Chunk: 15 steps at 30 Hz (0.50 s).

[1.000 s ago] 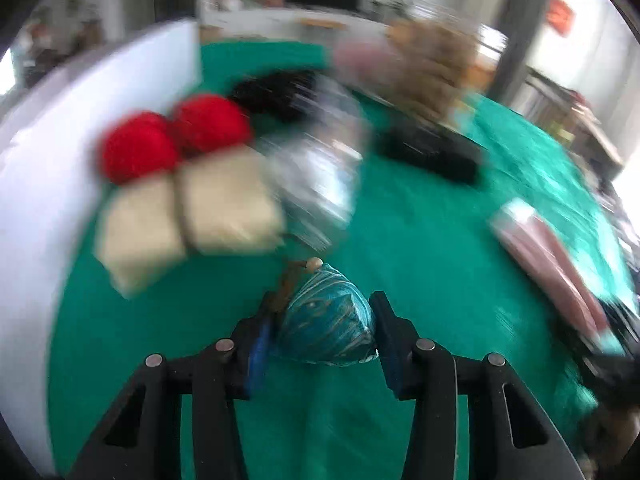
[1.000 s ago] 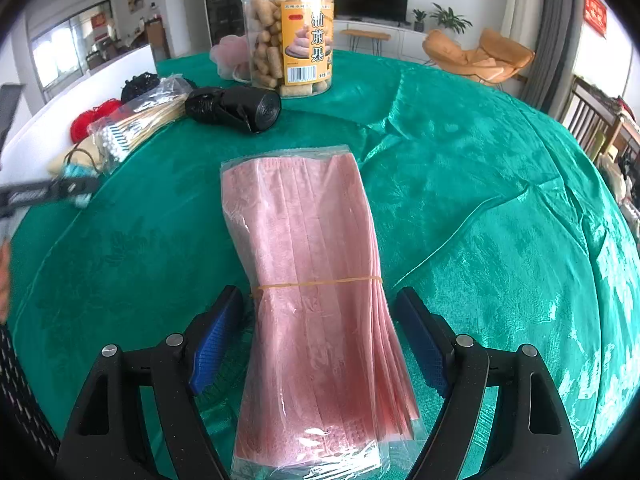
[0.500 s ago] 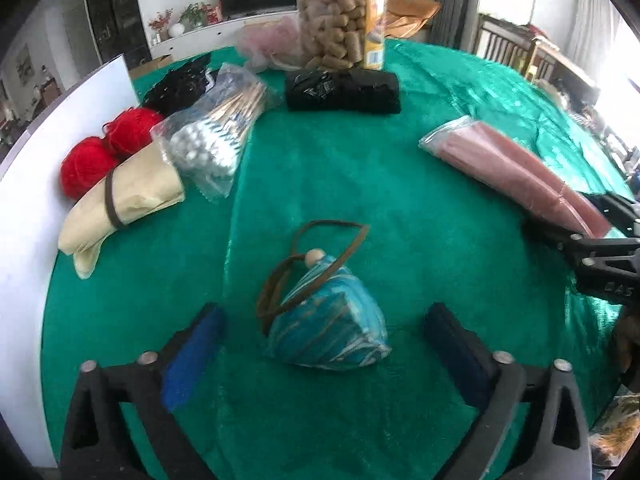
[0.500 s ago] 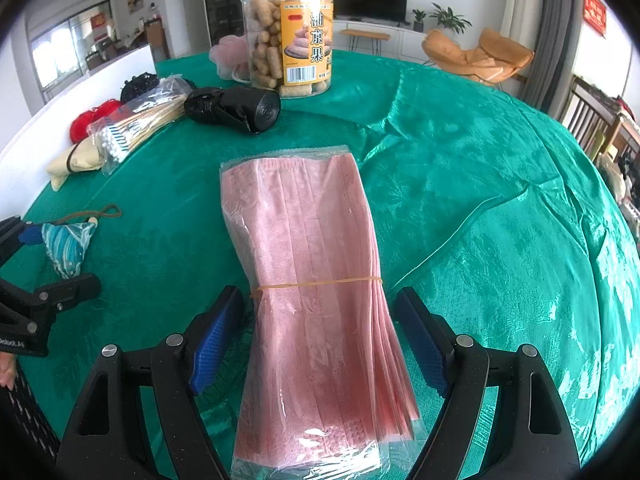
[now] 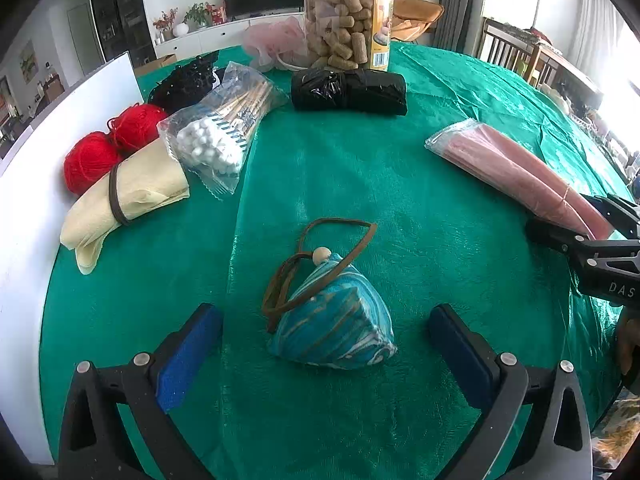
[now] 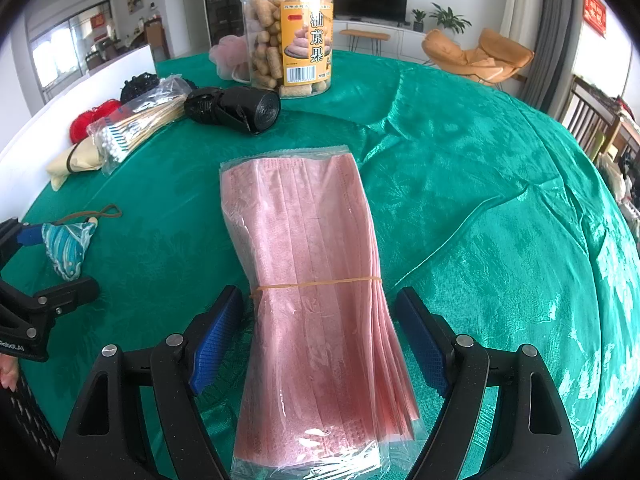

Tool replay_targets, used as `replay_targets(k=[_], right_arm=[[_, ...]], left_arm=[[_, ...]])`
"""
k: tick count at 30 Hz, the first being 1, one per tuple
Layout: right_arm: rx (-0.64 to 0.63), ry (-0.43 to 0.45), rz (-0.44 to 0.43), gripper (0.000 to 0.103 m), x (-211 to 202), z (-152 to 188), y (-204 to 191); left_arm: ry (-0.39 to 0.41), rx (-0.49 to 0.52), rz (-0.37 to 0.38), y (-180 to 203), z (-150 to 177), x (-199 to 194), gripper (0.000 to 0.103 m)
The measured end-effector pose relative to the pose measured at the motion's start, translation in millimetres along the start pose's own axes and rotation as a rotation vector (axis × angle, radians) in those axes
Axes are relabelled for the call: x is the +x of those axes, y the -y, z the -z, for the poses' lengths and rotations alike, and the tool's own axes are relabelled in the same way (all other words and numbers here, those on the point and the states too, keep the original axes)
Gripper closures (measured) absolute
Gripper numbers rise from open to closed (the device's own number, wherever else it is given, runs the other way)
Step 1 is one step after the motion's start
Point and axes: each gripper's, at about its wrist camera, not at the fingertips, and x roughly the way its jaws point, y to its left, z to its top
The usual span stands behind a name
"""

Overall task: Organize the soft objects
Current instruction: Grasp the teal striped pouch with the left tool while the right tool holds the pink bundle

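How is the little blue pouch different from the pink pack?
The blue pouch is a small, swirly triangle with a brown cord; the pink pack is long, flat, wrapped in clear plastic and banded. The pouch sits between the open left gripper, the pack between the open right gripper. Both lie untouched on the green tablecloth.

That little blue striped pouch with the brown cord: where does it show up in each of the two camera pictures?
Left wrist view: the blue pouch lies low in the middle, on the green cloth between the two open fingers, touching neither.
Right wrist view: the blue pouch sits at the far left edge, halfway down.
Shared landmark: the clear snack jar stands at the top of both pictures.
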Motion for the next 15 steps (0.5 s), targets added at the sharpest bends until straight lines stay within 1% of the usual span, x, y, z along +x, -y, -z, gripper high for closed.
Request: replay_targets(k=[12, 15], right_arm=[[0.001, -0.001, -0.001, 0.021, 0.2, -0.5, 0.0], [-0.003, -0.009, -0.006, 0.020, -0.3, -1.0, 0.8]], left_arm=[[0.002, 0.001, 0.000, -0.1, 0.1, -0.5, 0.000], [0.001, 0.002, 0.002, -0.6, 0.7, -1.5, 0.000]])
